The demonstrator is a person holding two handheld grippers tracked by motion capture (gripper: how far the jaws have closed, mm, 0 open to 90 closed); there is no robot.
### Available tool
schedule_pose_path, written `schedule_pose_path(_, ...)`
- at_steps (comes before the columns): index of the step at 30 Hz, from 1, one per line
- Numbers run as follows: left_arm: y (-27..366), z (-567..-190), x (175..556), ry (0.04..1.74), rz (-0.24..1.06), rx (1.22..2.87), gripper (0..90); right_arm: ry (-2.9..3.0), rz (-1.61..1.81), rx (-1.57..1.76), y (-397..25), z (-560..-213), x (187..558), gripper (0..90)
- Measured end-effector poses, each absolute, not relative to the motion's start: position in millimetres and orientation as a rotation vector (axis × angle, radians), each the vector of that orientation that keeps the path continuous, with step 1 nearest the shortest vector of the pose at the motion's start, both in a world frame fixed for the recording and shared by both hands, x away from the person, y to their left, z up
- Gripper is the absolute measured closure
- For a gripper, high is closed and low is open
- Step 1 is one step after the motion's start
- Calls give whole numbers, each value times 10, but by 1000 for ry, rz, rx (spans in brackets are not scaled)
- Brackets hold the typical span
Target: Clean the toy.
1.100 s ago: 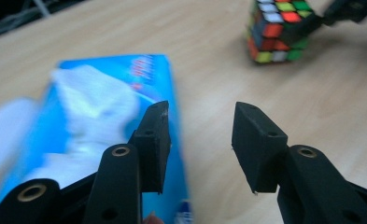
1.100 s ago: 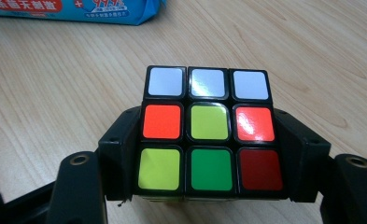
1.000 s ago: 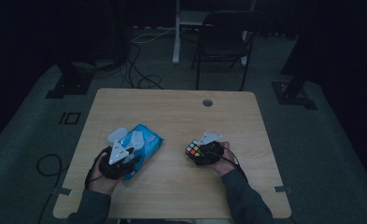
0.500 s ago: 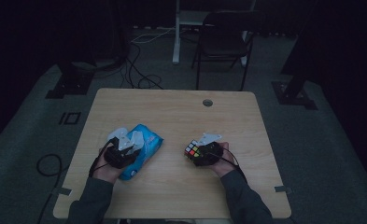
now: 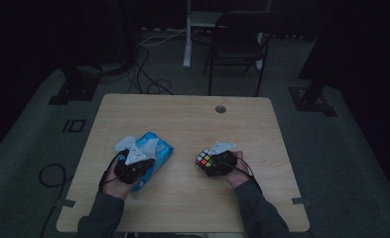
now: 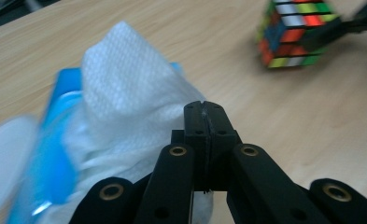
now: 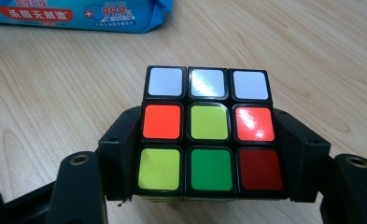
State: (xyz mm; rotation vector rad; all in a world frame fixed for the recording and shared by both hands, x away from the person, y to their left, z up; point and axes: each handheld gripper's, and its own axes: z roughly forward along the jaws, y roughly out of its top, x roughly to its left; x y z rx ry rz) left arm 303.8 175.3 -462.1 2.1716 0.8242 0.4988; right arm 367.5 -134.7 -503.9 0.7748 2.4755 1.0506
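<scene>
A blue pack of wet wipes point(image 5: 158, 148) lies on the left half of the wooden table point(image 5: 182, 119), with a white wipe point(image 6: 125, 84) sticking up out of its top. My left gripper point(image 6: 204, 111) is over the pack point(image 6: 62, 98), jaws pressed together on a fold of that wipe. On the right, a Rubik's cube point(image 7: 208, 123) with a white top row facing me is clamped between the jaws of my right gripper point(image 7: 208, 158), low over the table. In the high view the cube point(image 5: 203, 159) is in front of the right gripper point(image 5: 210, 162), and the left gripper point(image 5: 135, 161) is on the pack.
The pack's white round lid point(image 5: 124, 143) lies flipped open at its far left. A cable hole point(image 5: 221, 109) sits in the table's far side. Beyond the table stand a dark chair point(image 5: 242, 39) and floor cables point(image 5: 143, 74).
My left gripper has shifted a little forward and to the right over the wipes pack. The right gripper and the cube have stayed in place.
</scene>
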Motion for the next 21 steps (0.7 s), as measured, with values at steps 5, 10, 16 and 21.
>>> schedule_pose_path(5,1850,-4612,3047,864,540,2110,701,2475,1053,777,-1345,-5032,3670,338)
schedule_pose_path(10,2044,-4512,3053,907,588,2042,591,2469,1057,790,-1377,-5042,3670,338)
schedule_pose_path(16,2212,-4422,3069,931,611,1983,573,2472,1062,786,-1361,-5061,3661,338)
schedule_pose_path(21,2261,-4357,3069,935,642,1975,565,2477,1056,790,-1355,-5071,3664,338)
